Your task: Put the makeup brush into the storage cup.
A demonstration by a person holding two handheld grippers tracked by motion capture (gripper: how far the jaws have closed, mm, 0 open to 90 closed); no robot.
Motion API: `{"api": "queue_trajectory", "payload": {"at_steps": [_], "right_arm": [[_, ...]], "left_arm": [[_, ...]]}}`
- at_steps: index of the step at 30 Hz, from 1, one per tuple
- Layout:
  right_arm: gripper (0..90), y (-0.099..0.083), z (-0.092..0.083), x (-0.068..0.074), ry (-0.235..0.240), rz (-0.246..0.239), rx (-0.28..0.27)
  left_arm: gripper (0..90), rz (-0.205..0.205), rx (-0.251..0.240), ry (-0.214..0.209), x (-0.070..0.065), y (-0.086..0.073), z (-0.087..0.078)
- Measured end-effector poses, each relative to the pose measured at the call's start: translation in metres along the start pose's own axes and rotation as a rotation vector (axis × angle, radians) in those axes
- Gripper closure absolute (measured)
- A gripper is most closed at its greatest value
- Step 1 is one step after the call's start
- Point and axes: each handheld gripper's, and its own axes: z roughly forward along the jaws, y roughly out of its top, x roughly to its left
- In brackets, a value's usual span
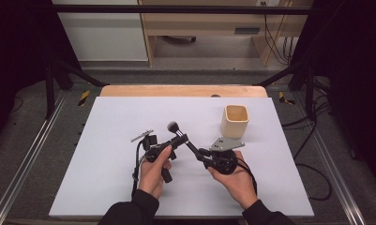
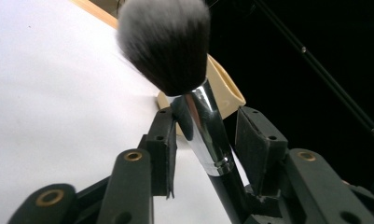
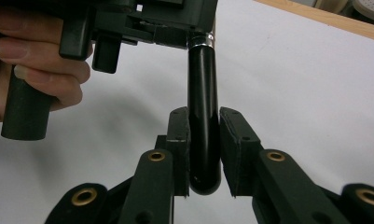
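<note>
Right gripper is clamped on the butt end of the black-handled makeup brush with chrome ferrule and dark grey-tipped bristle head, held above the white table sheet near centre. In the left gripper view, the left gripper has its jaws standing either side of the ferrule: the left-hand pad touches the chrome, the right-hand pad stands off with a gap, so it brackets the brush without a grip.

Risks, as judged: the ferrule is smooth, polished and tapered, so a pinch there may slide toward the bristles. If the right gripper lets go before the left has seated on both sides, the brush would likely pivot and drop. Closing off-centre could lever the brush against the right-hand grip.

Container: the cream square-mouthed ceramic cup stands upright at about 2 o'clock from the brush, well apart. What can be seen of its interior appears empty.
</note>
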Motion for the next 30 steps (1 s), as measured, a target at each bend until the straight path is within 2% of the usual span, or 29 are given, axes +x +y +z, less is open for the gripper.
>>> {"api": "queue_trajectory", "payload": {"at_steps": [15, 25, 30], "right_arm": [[74.3, -0.0006, 0.0031, 0.0006, 0.011, 0.000, 0.016], [74.2, -0.0022, 0.0050, -0.0002, 0.025, 0.016, 0.030], [74.2, -0.0057, 0.0054, -0.0037, 0.042, 0.022, 0.041]], "left_arm": [[62.5, 0.007, 0.004, 0.010, 0.0015, -0.0007, -0.0019], [66.6, 0.020, -0.003, -0.011, -0.0010, -0.0015, -0.0025], [68.8, 0.040, 0.008, -0.019, -0.0064, -0.0026, -0.0024]]}}
